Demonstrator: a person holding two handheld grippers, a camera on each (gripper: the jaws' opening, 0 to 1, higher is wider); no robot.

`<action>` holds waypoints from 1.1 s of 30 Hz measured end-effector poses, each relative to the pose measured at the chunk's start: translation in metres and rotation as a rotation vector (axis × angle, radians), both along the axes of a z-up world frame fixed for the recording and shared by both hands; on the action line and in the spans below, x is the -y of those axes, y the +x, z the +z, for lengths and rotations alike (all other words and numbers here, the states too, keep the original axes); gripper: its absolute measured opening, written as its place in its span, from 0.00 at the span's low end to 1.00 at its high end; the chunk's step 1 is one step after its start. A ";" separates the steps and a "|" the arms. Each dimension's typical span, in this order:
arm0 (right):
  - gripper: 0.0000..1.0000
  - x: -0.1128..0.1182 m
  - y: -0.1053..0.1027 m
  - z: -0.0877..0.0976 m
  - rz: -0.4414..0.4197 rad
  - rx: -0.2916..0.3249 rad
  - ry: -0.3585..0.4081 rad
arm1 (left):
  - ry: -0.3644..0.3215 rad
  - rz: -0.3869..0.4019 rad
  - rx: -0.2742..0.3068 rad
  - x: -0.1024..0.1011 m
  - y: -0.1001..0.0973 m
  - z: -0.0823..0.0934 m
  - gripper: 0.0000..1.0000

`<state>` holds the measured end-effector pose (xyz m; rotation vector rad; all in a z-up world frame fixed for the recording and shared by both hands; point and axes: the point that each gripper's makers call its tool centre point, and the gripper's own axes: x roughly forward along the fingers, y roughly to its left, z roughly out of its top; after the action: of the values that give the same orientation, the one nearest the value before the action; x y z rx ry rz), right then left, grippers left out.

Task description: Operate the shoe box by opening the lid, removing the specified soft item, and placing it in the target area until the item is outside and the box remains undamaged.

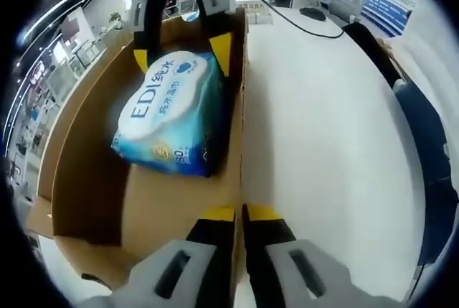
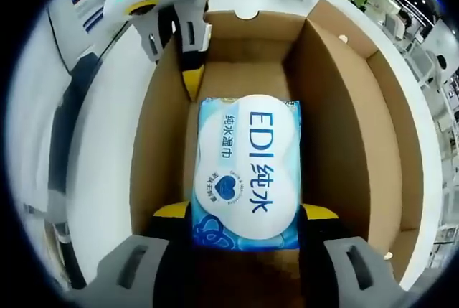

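Inside the open brown cardboard shoe box (image 2: 337, 107), the blue and white soft wipes pack (image 2: 247, 171) lies between the right gripper (image 2: 245, 215) fingers, squeezed across its short side. Left gripper (image 1: 239, 215) pinches the box wall.

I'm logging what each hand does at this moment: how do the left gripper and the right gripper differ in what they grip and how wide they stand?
The left gripper has its jaws nearly together, pinching the thin side wall of the shoe box; the right gripper stands wide, jaws on either side of the wipes pack. The left sits at the box's edge; the right reaches down inside it. Both have yellow-tipped black jaws.
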<state>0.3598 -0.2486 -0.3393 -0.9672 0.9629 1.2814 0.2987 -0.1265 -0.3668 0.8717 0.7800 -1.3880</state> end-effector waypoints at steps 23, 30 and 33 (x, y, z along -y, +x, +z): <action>0.58 0.001 -0.001 0.000 0.024 0.004 -0.017 | 0.002 0.002 -0.002 0.000 0.000 -0.001 0.01; 0.58 0.000 -0.001 0.000 0.027 0.005 0.002 | 0.001 0.002 -0.001 0.000 0.000 0.000 0.01; 0.58 0.000 -0.001 0.000 0.033 0.004 0.003 | 0.003 0.005 -0.006 0.000 0.000 -0.001 0.01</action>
<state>0.3585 -0.2487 -0.3393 -0.9872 0.9452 1.3077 0.2989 -0.1268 -0.3673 0.8685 0.7883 -1.3858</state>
